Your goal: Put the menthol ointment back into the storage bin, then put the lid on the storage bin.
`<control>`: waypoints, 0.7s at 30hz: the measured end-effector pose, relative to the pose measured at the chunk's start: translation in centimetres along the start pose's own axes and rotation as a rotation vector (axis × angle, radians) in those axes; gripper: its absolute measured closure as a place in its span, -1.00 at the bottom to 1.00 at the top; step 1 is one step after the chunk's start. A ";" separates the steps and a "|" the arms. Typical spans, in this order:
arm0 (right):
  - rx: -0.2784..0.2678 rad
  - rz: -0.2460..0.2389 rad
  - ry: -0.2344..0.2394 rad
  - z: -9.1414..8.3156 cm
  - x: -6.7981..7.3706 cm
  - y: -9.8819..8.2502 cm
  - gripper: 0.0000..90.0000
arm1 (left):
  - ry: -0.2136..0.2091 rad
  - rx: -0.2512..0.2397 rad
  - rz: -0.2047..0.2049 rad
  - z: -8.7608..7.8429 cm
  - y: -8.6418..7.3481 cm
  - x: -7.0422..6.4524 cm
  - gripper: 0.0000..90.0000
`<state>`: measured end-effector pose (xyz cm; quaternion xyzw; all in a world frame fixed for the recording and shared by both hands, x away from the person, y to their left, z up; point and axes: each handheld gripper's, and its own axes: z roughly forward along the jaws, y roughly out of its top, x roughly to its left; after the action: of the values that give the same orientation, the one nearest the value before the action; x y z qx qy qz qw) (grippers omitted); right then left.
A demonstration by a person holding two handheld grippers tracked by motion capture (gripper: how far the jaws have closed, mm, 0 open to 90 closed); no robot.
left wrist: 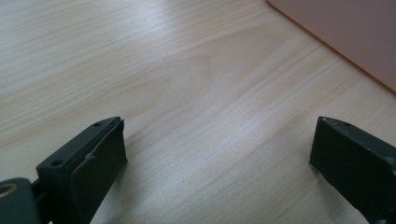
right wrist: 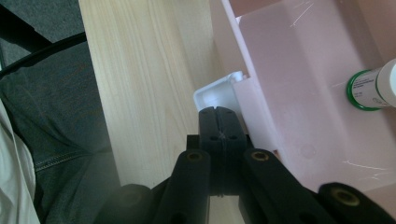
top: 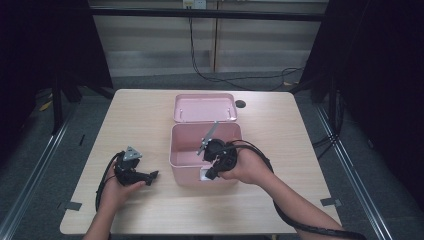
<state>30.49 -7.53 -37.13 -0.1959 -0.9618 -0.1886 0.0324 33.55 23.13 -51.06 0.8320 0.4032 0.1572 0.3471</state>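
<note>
Pink box (top: 192,170) sits mid-table w/ lid open toward far side, looks light, stiff, slick plastic, best held by white latch (right wrist: 219,91) on near wall, where right gripper (right wrist: 220,116) is closed empty; left gripper (left wrist: 219,144) open, left of box.

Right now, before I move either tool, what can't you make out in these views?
- Bottle in the pink box: cut off by the right gripper view's edge, label too small.
- White latch: right tool covers its lower part.
- Box floor: in the high view, partly hidden by the hand.
</note>
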 end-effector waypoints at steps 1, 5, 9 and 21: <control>-0.002 0.000 0.001 0.0 0.0 0.0 1.00 | 0.000 0.000 0.001 0.0 0.0 0.0 -0.93; -0.010 0.008 0.013 -0.1 -0.1 -0.2 1.00 | 0.001 -0.002 -0.006 0.0 0.0 0.0 -0.93; -0.008 0.007 0.013 -0.1 -0.1 -0.2 1.00 | 0.006 0.044 -0.007 0.0 0.5 -0.1 -0.93; -0.026 -0.005 0.026 0.0 -0.4 -0.3 1.00 | -0.061 0.185 -0.153 -0.2 3.8 1.0 -0.64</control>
<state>30.76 -7.97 -37.29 -0.1914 -0.9593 -0.2036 0.0420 36.22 22.39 -48.22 0.8316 0.4677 0.0670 0.2919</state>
